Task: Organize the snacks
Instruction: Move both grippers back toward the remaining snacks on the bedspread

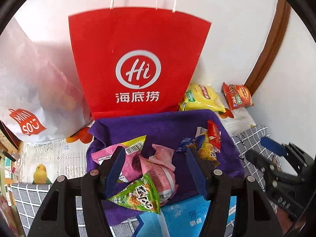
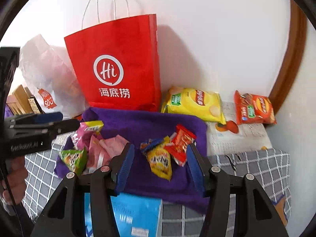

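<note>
White wall was seen behind a tall red paper bag (image 2: 116, 63). Small shiny snack packets (image 1: 142, 169) were piled on a soft purple cloth (image 2: 150, 122). Left gripper (image 1: 156, 171) and right gripper (image 2: 160, 165) were held open, empty. A packet probably had to be picked next.

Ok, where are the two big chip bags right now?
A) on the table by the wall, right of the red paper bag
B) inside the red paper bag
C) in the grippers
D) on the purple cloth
A: the yellow chip bag and the red chip bag lie beside the red paper bag, off the purple cloth.
</note>
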Available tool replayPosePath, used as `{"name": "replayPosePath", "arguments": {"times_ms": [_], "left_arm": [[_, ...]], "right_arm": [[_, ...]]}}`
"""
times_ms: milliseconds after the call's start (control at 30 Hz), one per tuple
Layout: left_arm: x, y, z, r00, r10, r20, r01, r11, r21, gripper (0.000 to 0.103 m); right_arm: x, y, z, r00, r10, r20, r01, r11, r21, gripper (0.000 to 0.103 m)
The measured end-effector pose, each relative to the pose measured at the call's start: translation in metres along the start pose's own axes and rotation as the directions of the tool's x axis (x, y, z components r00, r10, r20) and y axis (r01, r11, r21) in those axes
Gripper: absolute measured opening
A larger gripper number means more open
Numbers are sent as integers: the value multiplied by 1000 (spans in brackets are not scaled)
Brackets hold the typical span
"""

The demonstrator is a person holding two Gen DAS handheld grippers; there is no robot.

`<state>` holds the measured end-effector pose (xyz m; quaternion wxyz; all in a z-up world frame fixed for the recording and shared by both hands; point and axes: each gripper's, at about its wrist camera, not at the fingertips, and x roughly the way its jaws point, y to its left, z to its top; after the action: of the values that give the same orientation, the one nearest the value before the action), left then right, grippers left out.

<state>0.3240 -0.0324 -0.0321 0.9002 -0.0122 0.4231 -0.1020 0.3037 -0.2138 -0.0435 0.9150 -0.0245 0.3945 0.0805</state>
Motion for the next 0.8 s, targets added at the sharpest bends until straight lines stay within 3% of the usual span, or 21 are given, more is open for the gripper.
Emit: {"name": "replayPosePath", "arguments": {"times_ms": [267, 400, 800], "left_arm": [[-53, -12, -9, 998, -27, 60, 27, 1000, -3, 62], [-72, -12, -30, 997, 27, 74, -28, 999, 14, 66], [-91, 12, -126, 996, 82, -21, -83, 996, -32, 66]], "right_arm": [[-58, -3, -23, 997, -46, 61, 47, 999, -20, 59], [-72, -5, -39, 997, -28, 68, 26, 999, 25, 60], [-98, 18, -95, 996, 68, 56, -70, 997, 41, 60]]}}
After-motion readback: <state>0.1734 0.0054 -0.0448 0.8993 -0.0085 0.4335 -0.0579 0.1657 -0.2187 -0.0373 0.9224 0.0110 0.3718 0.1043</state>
